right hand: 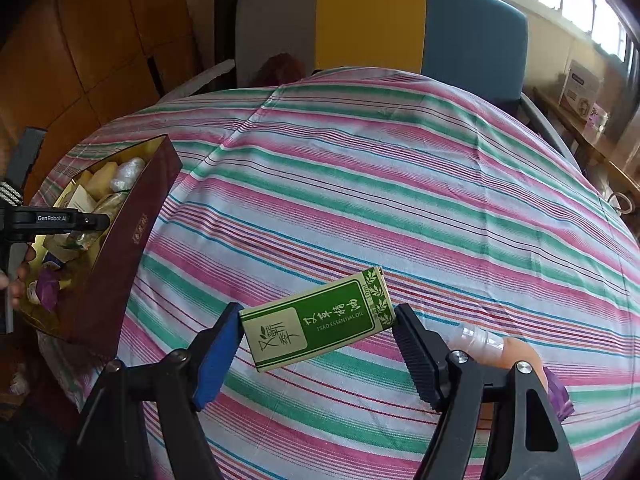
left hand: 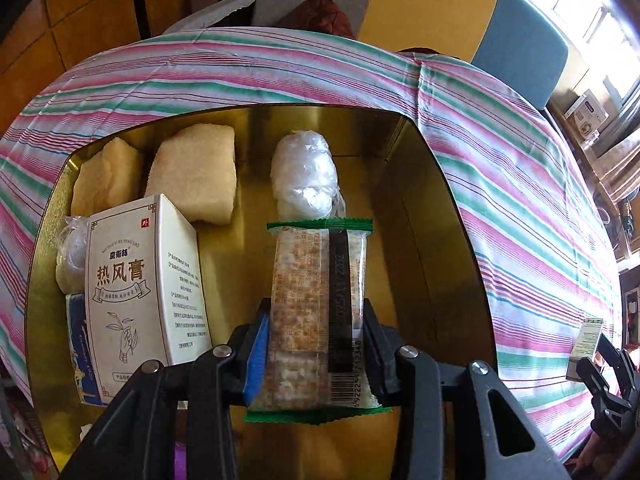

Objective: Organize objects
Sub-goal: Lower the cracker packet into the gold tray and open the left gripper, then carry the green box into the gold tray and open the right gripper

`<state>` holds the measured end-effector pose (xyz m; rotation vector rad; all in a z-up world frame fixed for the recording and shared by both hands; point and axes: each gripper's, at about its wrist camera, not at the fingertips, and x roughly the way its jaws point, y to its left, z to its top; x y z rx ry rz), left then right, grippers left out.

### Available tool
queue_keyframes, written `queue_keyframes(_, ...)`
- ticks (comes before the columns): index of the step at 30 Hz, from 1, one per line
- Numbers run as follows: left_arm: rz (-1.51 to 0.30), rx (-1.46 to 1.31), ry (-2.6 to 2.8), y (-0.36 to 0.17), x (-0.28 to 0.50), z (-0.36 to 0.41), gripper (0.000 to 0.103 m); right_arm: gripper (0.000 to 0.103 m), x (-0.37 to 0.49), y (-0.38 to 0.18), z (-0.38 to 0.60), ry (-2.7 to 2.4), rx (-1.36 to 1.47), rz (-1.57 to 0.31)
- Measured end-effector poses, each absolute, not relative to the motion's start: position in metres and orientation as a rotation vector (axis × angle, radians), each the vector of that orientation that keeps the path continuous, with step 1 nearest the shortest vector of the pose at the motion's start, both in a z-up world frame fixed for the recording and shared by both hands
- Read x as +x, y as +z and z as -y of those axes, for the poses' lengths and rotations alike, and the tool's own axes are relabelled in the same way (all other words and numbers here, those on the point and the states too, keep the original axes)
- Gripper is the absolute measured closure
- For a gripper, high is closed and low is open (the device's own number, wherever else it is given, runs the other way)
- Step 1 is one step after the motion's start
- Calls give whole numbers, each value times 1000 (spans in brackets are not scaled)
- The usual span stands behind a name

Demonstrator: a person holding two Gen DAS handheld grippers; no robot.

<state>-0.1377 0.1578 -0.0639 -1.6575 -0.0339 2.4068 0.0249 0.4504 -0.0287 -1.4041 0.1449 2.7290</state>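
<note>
The snack bar [left hand: 316,312] in its green-edged wrapper is pinched tight in the left tool [left hand: 314,344], just above the gold box [left hand: 432,240]. A white carton [left hand: 144,280] and pale blocks [left hand: 192,176] already sit inside on the left. I think it goes down next, in the bare spot near the plastic roll [left hand: 306,176]. On the striped counter [right hand: 400,168], the green box [right hand: 320,318] lies between the right tool's [right hand: 318,340] spread fingers, not yet squeezed.
</note>
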Motion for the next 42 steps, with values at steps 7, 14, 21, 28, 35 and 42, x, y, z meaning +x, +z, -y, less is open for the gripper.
queue_keyframes(7,30,-1651,2417,-62,-136,-155,61,27,24,-28,-452,2726,-1397,-146)
queue_keyframes(14,60,-1645,2402,-58,-134,-151,56,27,24,-27,-454,2723,-1383,-157)
queue_keyframes(21,65,-1523,2389,-26,-118,-147,56,27,24,-27,-457,2714,-1380,-175)
queue_keyframes(28,120,-1265,2423,28,-85,-103,56,27,28,2,-438,2836,-1320,-290)
queue_keyframes(35,230,-1244,2489,34,-73,-37,56,27,11,46,-301,3190,-1401,-18)
queue_keyframes(42,309,-1255,2502,20,-61,7,56,27,-31,7,-201,3192,-1713,164)
